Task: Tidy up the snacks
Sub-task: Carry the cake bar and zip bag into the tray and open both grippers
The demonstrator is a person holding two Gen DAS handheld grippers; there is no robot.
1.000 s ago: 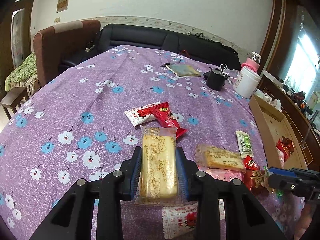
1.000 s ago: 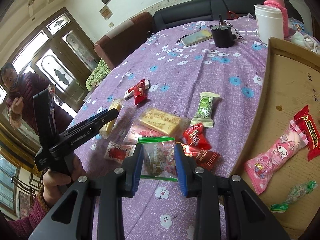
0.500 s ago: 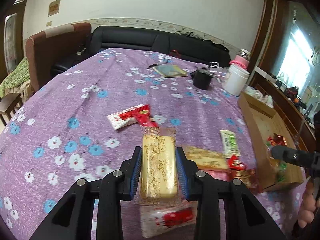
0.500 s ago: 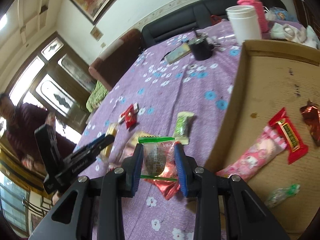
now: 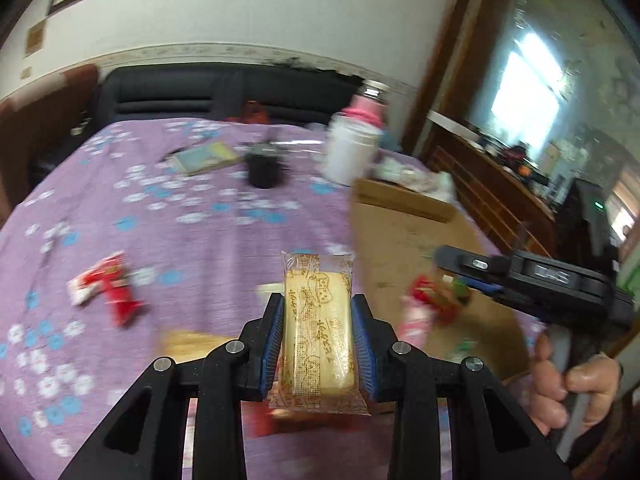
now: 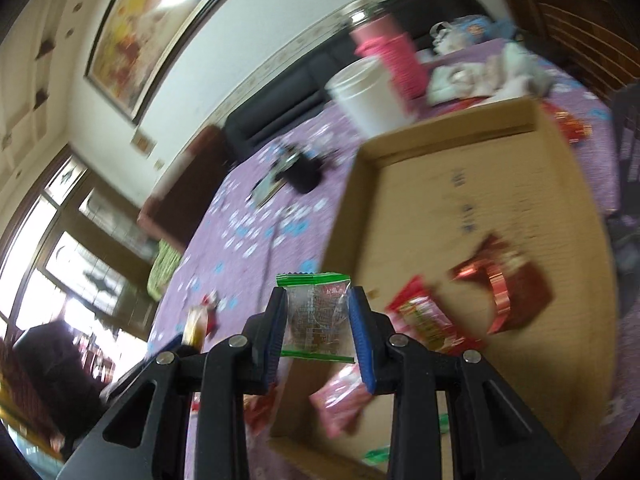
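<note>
**Both claws loaded, heading for the box**

Now, left wrist view. Left gripper (image 5: 318,338) is closed onto a biscuit pack (image 5: 318,328), blue pads pressing its long sides. Pack is clear film over a pale yellow slab with brown print, lying lengthwise along the fingers, its sealed end poking past the tips toward 12 o'clock. Box (image 5: 404,232), open cardboard, sits at 2 o'clock on the purple cloth (image 5: 160,208). Right gripper (image 5: 472,266) shows at 3 o'clock, above the box. Loose red wrappers (image 5: 108,288) lie at 9 o'clock. Background is blurred.

Right wrist view. Right gripper (image 6: 318,322) is closed onto a small sachet (image 6: 316,318), clear film with green sealed edges and a dark filling. It hangs at the box's near left wall (image 6: 344,216); whether it is fully over the floor I cannot tell. Snacks already lie inside: a red foil pack (image 6: 504,280) at 3 o'clock, a pink one (image 6: 340,396) at 6 o'clock.

Judgement: carry stage, two items held, none released. Next calls for getting each well past the wall, lowering, then parting the jaws.
</note>
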